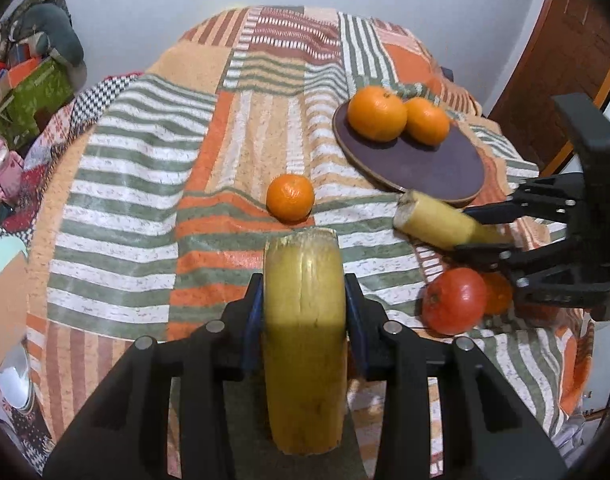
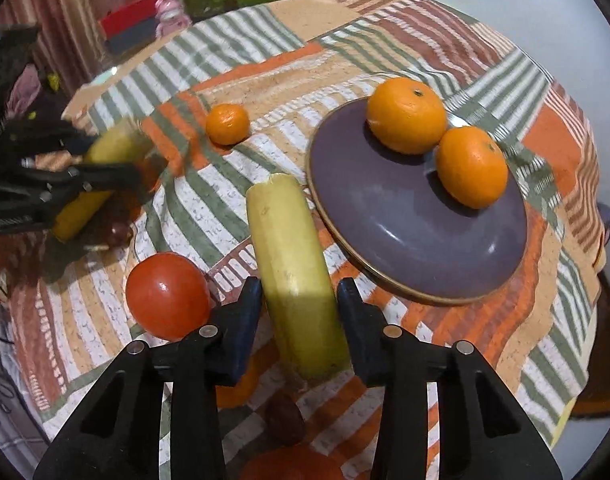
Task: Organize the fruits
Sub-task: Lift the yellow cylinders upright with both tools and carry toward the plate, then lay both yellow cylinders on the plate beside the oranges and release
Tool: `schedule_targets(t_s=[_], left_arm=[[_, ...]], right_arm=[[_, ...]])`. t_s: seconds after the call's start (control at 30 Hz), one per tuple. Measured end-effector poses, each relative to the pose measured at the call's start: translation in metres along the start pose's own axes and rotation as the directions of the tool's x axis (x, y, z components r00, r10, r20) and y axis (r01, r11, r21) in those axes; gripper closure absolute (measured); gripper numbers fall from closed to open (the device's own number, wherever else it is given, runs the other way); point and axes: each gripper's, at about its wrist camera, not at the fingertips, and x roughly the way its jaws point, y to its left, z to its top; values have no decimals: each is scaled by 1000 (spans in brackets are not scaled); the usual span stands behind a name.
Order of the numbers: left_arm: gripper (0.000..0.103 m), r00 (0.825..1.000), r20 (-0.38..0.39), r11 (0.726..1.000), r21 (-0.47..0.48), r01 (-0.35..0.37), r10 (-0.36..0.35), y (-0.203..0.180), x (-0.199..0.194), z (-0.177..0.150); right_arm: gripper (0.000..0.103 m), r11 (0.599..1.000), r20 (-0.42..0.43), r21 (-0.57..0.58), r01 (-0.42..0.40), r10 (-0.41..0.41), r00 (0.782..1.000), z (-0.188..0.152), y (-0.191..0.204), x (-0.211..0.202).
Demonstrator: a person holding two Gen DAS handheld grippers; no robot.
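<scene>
With each gripper, left (image 1: 305,300) and right (image 2: 299,306), clamped on its own banana piece (image 1: 305,320) (image 2: 293,256) above the cloth (plate (image 2: 385,216) nearby), a careless swing could knock the tomato (image 2: 167,294) rolling.

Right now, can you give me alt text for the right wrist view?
The right hand-held gripper holds a banana over a striped cloth, beside a purple plate carrying two oranges. A tomato sits left; a small orange lies farther back.
</scene>
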Motion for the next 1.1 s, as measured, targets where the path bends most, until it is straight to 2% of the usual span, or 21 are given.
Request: schedule_targets(t_s=[0.17,0.27,0.43,0.7,0.97,1.1], left_arm=[[66,999,30,1000,10,15,-16,-5,-15,0],[66,999,44,1000,20,17,-18,-8,-23,0],[66,996,78,999,23,29,-30,-10,-41,5],[66,985,166,998,58,27,-37,-25,-69,30],[66,970,236,994,102,40,-63,-55,-73,68],[66,972,217,991,108,73,-95,-65,-57,84]], right_arm=[[64,999,-1,-14,-41,41,999,15,2,11],[65,999,8,-13,-34,34,999,17,5,14],[67,997,100,69,-32,25,995,8,-3,-11],[68,978,272,206,-11,-47,961,-8,-23,-68],[68,940,340,340,-14,-109,934,-20,-58,-92],[68,920,343,393,-16,-130,930,-25,-74,-93]])
